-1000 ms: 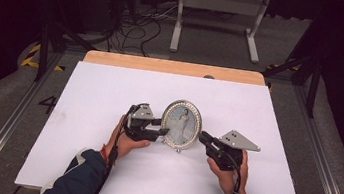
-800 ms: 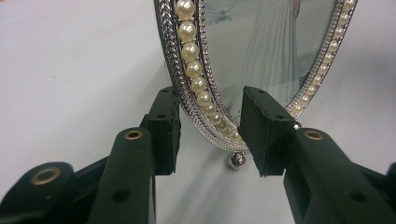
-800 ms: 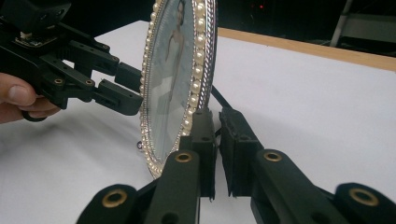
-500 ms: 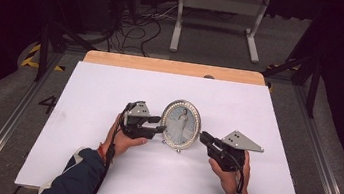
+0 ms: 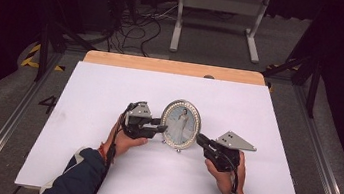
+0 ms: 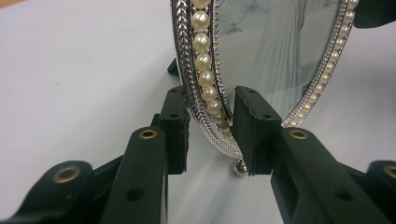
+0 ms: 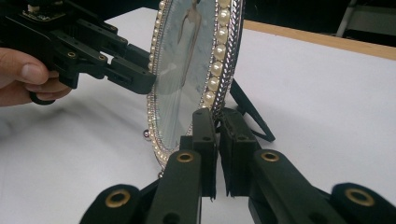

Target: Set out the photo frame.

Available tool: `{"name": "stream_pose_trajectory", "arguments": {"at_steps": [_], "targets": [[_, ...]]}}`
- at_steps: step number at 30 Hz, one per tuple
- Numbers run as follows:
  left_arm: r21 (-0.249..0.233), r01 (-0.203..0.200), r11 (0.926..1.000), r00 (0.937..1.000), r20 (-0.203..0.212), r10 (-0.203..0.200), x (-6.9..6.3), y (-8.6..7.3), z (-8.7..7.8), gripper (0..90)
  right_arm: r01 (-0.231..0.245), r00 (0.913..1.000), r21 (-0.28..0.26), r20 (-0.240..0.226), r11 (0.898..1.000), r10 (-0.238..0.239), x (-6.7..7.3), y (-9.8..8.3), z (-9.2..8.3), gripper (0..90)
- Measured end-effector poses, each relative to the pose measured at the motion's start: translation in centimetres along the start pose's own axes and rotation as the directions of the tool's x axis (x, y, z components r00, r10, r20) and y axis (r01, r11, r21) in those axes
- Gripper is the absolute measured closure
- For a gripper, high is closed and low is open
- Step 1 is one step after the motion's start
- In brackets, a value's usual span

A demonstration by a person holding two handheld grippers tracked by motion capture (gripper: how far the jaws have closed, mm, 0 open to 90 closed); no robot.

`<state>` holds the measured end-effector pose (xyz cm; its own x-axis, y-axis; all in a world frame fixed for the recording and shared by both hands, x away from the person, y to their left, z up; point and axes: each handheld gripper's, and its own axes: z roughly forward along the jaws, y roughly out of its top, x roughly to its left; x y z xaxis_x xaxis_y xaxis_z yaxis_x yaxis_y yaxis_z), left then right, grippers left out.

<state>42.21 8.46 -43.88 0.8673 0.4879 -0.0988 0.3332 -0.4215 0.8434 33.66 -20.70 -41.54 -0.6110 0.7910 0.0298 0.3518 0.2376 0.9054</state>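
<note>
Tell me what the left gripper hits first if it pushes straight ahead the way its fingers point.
Likely the oval picture frame itself: its pearl-trimmed rim already sits between the left gripper's fingers, which have just been closing.

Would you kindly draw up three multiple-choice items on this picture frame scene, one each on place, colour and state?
1. Where does the oval picture frame stand?
A. on the white table, between both grippers
B. on the floor
C. flat at the table's far edge

2. What lines the frame's rim?
A. red stones
B. pale pearls
C. green tape

3. How does the right gripper stand?
A. wide open, far off
B. shut on the frame's rim
C. shut on a cable

Answers: 1 A, the left gripper and right gripper flank it upright; 2 B, pearl beads show close up; 3 B, its pads pinch the rim.
</note>
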Motion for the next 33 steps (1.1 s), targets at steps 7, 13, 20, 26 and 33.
{"name": "stream_pose_trajectory", "arguments": {"at_steps": [7, 13, 20, 26, 33], "targets": [[0.016, -0.011, 0.9998, 0.9998, -0.013, 0.012, -0.3, -0.1, -0.2, 67.3, 0.0, 1.0, 0.004, 0.007, 1.0, 0.0, -0.1, 0.0, 0.4, 83.9], [0.017, -0.008, 0.9998, 0.9996, -0.028, 0.009, -0.4, -0.4, -0.5, 68.4, 0.003, 0.9999, 0.001, 0.012, 1.0, -0.003, -0.2, 0.2, 0.8, 83.8], [0.021, -0.011, 0.9997, 0.9991, -0.041, 0.012, -0.7, -0.6, -0.7, 68.4, 0.006, 0.9998, 0.0, 0.017, 1.0, -0.006, -0.4, 0.3, 1.1, 83.6], [0.017, -0.002, 0.9999, 0.9988, -0.049, 0.002, -1.0, -0.7, -0.8, 68.7, 0.002, 0.9999, -0.002, 0.013, 1.0, -0.002, -0.6, 0.4, 1.3, 83.4], [0.03, -0.012, 0.9995, 0.9985, -0.054, 0.014, -1.2, -0.9, -0.9, 69.2, 0.006, 0.9997, -0.003, 0.022, 1.0, -0.005, -0.8, 0.5, 1.6, 83.0]]}}
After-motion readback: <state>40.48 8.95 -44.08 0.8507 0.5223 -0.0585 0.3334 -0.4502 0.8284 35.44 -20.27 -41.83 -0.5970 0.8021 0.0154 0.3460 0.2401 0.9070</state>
